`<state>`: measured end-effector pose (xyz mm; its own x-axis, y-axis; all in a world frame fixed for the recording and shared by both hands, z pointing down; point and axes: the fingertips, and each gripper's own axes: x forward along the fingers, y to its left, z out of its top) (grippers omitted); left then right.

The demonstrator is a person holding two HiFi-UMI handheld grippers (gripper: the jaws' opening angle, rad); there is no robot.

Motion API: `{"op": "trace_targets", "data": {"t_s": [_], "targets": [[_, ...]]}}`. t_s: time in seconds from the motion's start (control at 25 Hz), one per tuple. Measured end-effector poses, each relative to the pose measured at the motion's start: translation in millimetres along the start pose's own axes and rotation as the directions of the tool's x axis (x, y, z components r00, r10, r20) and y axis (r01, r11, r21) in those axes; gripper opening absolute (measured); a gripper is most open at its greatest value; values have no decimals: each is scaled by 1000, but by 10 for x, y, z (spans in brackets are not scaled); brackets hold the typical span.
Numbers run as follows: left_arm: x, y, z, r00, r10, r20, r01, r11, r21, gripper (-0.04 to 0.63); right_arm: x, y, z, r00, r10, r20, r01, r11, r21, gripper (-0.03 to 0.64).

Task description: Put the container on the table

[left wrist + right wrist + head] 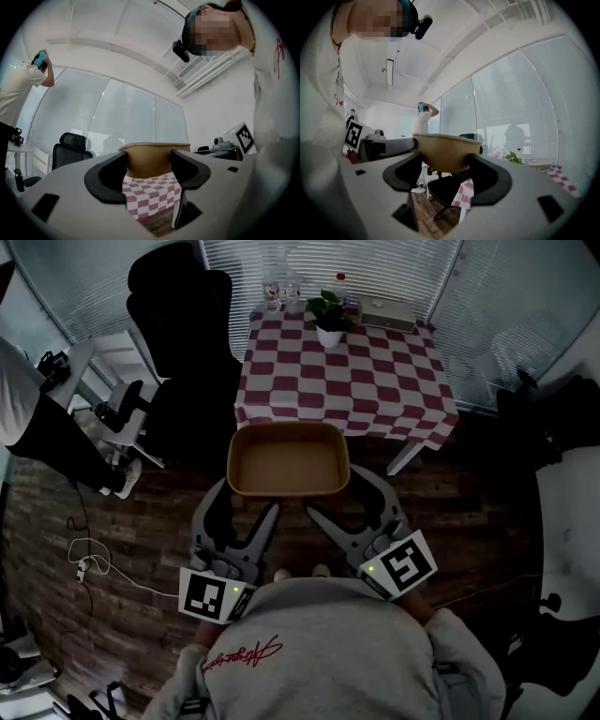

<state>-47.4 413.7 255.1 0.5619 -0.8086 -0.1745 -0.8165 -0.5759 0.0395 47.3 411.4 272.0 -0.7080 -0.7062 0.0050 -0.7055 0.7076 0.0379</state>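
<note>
Your left gripper [149,165] has its jaws spread wide and pressed on the near left corner of the container [152,157]. Your right gripper [443,165] clasps the near right corner the same way. Between the 2, the container hangs level over the floor [141,521], just short of the near edge of the table [347,390]. You look to be mid-carry. Next, bring it forward over the table, lower it onto the bare near half, clear of the potted plant [328,320] at the far side, then release.
</note>
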Motion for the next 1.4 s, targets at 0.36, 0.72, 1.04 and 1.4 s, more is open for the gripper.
{"op": "trace_targets", "data": {"t_s": [0.36,0.72,1.04,1.4], "targets": [[-17,93,3,1000,9,3,-8,1000,-6,305,69,7,-6,1000,-4,3,4,1000,9,318],[-47,228,12,1000,4,-4,-4,1000,3,305,193,53,-9,1000,-12,8,12,1000,14,318],[-199,388,6,1000,-5,-12,5,1000,-1,305,325,239,-64,1000,-14,-6,14,1000,13,316],[-445,585,15,1000,-14,-12,14,1000,2,305,464,522,-123,999,-28,-25,29,1000,9,316]]}}
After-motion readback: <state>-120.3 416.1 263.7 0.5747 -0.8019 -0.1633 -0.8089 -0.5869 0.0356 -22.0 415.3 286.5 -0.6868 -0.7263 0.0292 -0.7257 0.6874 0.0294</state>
